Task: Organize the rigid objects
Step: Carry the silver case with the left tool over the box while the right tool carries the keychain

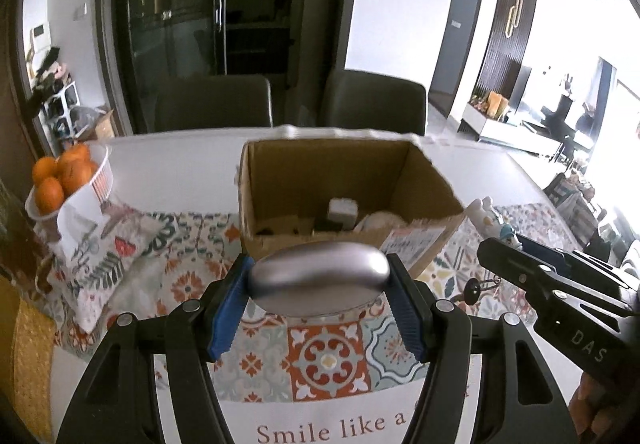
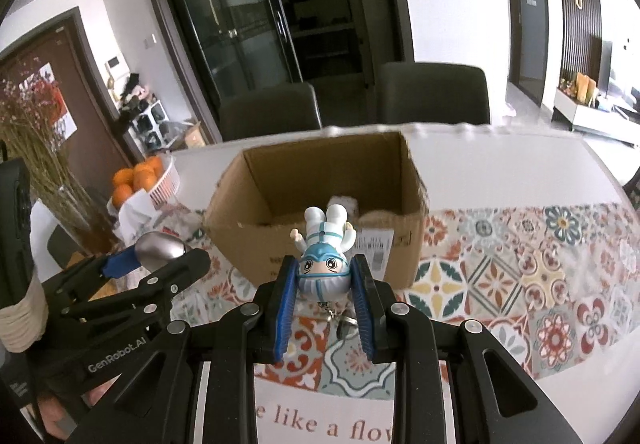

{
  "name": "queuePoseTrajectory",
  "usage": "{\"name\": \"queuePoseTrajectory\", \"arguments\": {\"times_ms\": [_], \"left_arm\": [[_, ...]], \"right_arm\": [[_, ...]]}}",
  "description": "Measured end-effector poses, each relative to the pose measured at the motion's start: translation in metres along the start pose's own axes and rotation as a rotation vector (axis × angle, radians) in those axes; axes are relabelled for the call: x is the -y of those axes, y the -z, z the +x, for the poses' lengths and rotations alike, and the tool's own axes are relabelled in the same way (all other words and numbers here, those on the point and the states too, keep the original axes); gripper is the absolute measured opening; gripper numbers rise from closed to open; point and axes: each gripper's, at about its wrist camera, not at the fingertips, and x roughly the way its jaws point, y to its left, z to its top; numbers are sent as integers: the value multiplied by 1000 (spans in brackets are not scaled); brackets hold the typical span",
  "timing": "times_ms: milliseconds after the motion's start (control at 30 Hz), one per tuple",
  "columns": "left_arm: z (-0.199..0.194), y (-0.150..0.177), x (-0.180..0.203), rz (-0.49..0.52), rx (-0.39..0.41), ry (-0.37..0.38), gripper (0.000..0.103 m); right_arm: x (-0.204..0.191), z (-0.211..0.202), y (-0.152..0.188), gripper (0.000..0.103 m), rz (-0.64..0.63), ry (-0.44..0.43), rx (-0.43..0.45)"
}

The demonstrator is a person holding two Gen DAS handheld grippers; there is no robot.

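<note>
Jaws clamp a smooth silver oval (image 1: 318,276) and an upside-down figurine (image 2: 325,258)

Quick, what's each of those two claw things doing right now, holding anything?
Left gripper: closed on a smooth silver oval object.
Right gripper: closed on a small toy figure, held upside down.

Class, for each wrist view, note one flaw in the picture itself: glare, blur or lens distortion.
Left wrist view: daylight blows out the right side of the room, and the far rim of the open brown cardboard box is smeared. Right wrist view: fisheye bends the dark glass-door cabinet, corners are vignetted black, and the box's far rim is again blurred.
</note>
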Motion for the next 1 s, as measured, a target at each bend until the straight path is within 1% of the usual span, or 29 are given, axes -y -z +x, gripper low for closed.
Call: {"name": "queuePoseTrajectory", "arguments": {"times_ms": [300,533,800,900,1000], "left_arm": [[-5,-33,0,32,61,6,65],[3,-57,-5,40,87,4,65],[22,-80,-13,31,71,1,65],[31,-86,-14,34,55,-2,65],[44,-89,-15,31,20,0,65]], "right_arm": [[-3,-4,-28,28,-14,-25,53],[-6,4,-54,27,-39,-35,81],[-5,25,-84,27,-65,-39,81],[-5,34,-91,28,-75,-37,68],[-3,49,-97,28,-80,-33,41]]}}
